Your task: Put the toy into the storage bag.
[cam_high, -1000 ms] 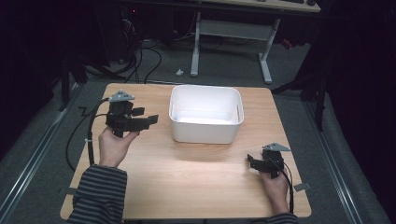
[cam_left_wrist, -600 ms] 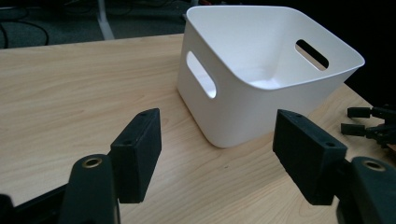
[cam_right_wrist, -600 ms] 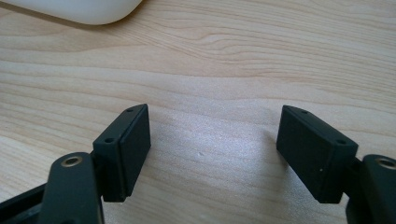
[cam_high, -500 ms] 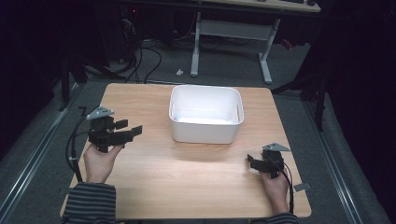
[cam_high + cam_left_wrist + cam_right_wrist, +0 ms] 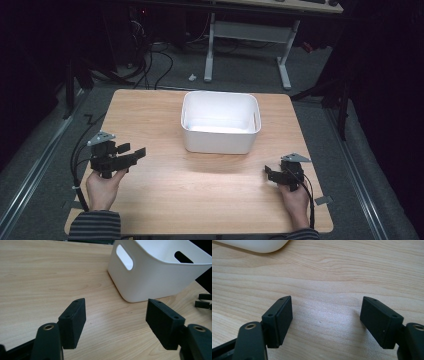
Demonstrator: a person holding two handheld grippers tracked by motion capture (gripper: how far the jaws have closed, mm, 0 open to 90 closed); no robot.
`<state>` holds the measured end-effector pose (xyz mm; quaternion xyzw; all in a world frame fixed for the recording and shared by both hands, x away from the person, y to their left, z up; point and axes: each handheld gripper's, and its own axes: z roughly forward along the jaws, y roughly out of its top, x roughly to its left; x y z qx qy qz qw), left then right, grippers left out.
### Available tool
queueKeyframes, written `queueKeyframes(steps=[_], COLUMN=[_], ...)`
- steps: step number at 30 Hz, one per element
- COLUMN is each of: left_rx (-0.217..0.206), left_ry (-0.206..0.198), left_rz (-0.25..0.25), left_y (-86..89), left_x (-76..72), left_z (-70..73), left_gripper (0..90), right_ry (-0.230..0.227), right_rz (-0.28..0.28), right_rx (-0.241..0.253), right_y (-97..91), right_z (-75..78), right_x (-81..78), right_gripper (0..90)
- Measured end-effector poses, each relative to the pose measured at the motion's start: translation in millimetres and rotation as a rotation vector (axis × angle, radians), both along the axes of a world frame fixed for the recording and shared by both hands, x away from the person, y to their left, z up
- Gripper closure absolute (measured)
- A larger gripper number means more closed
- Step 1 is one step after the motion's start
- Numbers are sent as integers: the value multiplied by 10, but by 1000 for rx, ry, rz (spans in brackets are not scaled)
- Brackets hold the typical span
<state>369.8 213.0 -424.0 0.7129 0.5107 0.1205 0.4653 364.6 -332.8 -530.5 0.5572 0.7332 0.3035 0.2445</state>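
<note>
My left gripper (image 5: 131, 155) hovers low at the left side of the pale wooden table (image 5: 150, 115), jaws spread wide with nothing between them; my right gripper (image 5: 270, 172) rests near the front right edge, jaws likewise parted and empty. The white plastic rectangular bin (image 5: 220, 142), apparently empty, stands toward the far middle of the table, well apart from both. I judge it light, stiff and rather slick, best taken by its thin rim beside a handle slot (image 5: 124, 257).
</note>
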Motion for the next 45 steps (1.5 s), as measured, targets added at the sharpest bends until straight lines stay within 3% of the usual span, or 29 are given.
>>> queueKeyframes(steps=[6, 12, 20, 27, 33, 40, 45], left_rx=[43, 34, 65, 102, 186, 219, 227], left_ry=[39, 29, 20, 15, 43, 73, 68], left_rz=[15, 37, 71, 72, 60, 44, 55], left_y=[-25, -32, -4, -94, -176, -242, -272], left_x=[16, 24, 77, 159, 236, 297, 340], left_z=[-240, -399, -518, -600, -712, -795, -850], left_gripper=[312, 298, 293, 292, 289, 319, 313], right_ry=[0, 0, 0, 0, 0, 0, 0], right_rz=[0, 1, 0, 0, -1, -1, -1], right_rx=[0, 0, 0, 0, 0, 0, 0], right_y=[0, 0, 1, 1, 1, 1, 1], right_z=[0, 0, 0, 0, 0, 0, 0], right_x=[0, 0, 1, 1, 0, 0, 0], right_gripper=[263, 264, 263, 264, 264, 263, 264])
